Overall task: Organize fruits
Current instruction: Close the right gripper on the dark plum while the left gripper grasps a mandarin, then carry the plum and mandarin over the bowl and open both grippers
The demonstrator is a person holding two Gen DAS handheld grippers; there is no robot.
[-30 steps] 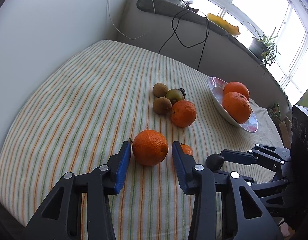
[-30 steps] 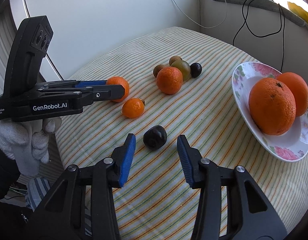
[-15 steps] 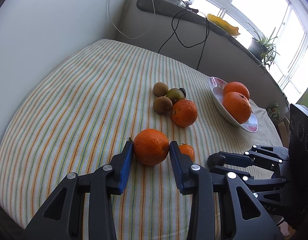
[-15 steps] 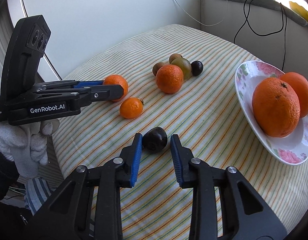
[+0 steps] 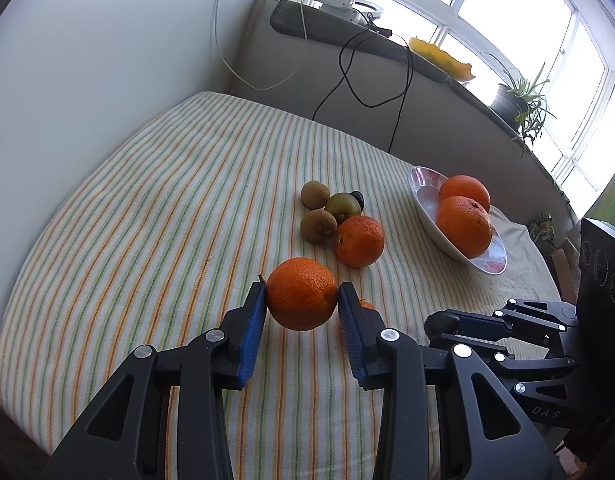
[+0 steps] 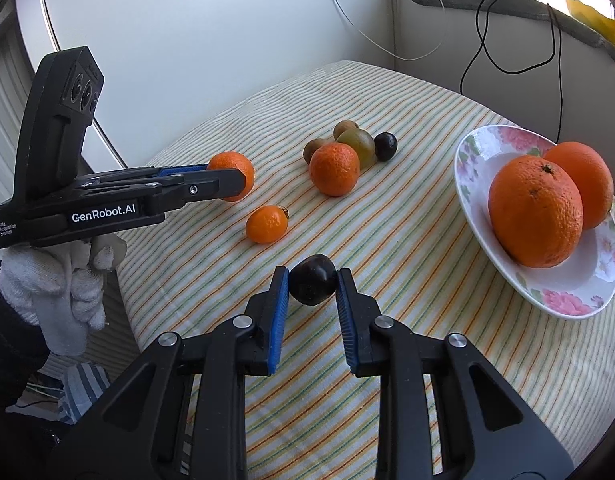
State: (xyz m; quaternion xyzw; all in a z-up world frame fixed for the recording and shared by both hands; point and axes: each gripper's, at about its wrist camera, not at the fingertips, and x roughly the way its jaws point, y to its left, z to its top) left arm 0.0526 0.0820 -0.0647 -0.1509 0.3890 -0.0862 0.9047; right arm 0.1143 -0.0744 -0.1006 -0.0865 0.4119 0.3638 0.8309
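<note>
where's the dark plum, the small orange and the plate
dark plum (image 6: 310, 280), right wrist view, middle of the fruit between the fingers
small orange (image 6: 266, 225), right wrist view, centre of its peel
plate (image 6: 477, 148), right wrist view, bare flowered rim at the far left

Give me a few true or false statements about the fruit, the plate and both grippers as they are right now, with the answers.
1. The left gripper is clamped on an orange. True.
2. The right gripper holds a kiwi. False: it is clamped on a dark plum.
3. The floral plate holds two oranges. True.
4. The small tangerine lies on the plate. False: it lies on the striped tablecloth.
</note>
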